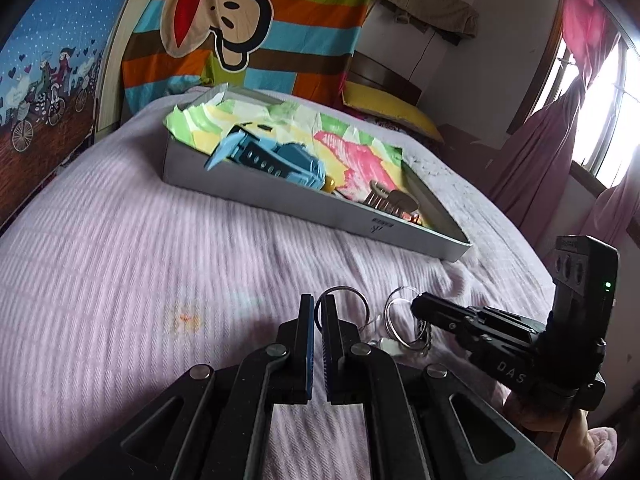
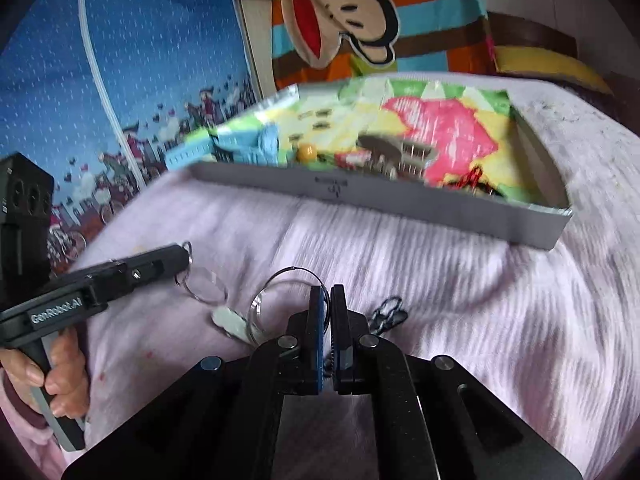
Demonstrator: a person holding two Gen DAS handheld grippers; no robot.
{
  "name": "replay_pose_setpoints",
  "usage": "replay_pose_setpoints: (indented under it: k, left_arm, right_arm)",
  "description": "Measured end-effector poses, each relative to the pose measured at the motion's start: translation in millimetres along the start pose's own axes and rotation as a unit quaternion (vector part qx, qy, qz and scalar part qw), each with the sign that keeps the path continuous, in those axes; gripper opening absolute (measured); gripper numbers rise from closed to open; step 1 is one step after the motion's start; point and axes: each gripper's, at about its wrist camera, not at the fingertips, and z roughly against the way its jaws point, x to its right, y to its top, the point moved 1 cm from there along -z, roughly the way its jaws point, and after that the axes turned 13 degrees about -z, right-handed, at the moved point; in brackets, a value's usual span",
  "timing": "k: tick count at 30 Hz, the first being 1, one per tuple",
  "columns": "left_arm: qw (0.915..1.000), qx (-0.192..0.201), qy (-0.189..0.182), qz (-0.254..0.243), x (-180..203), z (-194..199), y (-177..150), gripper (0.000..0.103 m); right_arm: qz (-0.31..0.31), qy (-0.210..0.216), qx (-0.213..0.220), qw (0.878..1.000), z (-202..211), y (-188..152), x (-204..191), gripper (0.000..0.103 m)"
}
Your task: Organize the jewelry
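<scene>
A bunch of linked jewelry lies on the pink bedspread: a grey metal ring [image 1: 343, 300], clear bangles [image 1: 394, 320] [image 2: 208, 286] and a thin wire hoop [image 2: 290, 278]. My left gripper [image 1: 319, 302] is shut on the metal ring, which sticks out to the right of its fingertips. In the right wrist view the left gripper [image 2: 185, 255] comes in from the left. My right gripper [image 2: 327, 294] is shut on the wire hoop, and the left wrist view shows its tip [image 1: 417, 305] at the bangles. A grey tray [image 1: 280, 196] [image 2: 400, 200] lined with colourful paper stands behind.
The tray holds a blue clip [image 1: 264, 158], a yellow bead [image 2: 306, 153], a beige claw clip [image 1: 390, 200] and a red piece [image 2: 472, 178]. A dark chain [image 2: 388, 314] and a white tag [image 2: 232, 322] lie on the bedspread. A person's hand [image 2: 60, 368] holds the left handle.
</scene>
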Motion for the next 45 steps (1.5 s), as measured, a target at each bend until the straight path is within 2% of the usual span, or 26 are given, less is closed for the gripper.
replay_pose_setpoints:
  k: [9, 17, 21, 27, 31, 37, 45]
  left_arm:
    - [0.9991, 0.038, 0.004, -0.016, 12, 21, 17, 0.004]
    - [0.9976, 0.039, 0.016, -0.056, 31, 26, 52, 0.004]
    - [0.9971, 0.046, 0.024, -0.056, 35, 19, 80, 0.004]
    - [0.9966, 0.048, 0.045, -0.050, 42, -10, 115, 0.004]
    - [0.9962, 0.031, 0.065, -0.048, 44, -37, 122, 0.004]
    - [0.9952, -0.013, 0.082, -0.050, 40, -78, 111, 0.004]
    - [0.9938, -0.054, 0.085, -0.047, 34, -100, 101, 0.004]
  right_arm:
    - [0.004, 0.014, 0.089, 0.996, 36, 15, -9, 0.002]
    - [-0.016, 0.025, 0.158, 0.987, 66, 45, -5, 0.002]
    - [-0.026, 0.015, 0.180, 0.983, 72, 65, 3, 0.002]
    - [-0.051, -0.027, 0.213, 0.975, 70, 87, 24, 0.002]
    - [-0.063, -0.036, 0.211, 0.975, 55, 94, 35, 0.002]
    - [-0.074, -0.031, 0.180, 0.980, 18, 93, 43, 0.002]
    - [-0.094, -0.039, 0.136, 0.985, -13, 79, 54, 0.002]
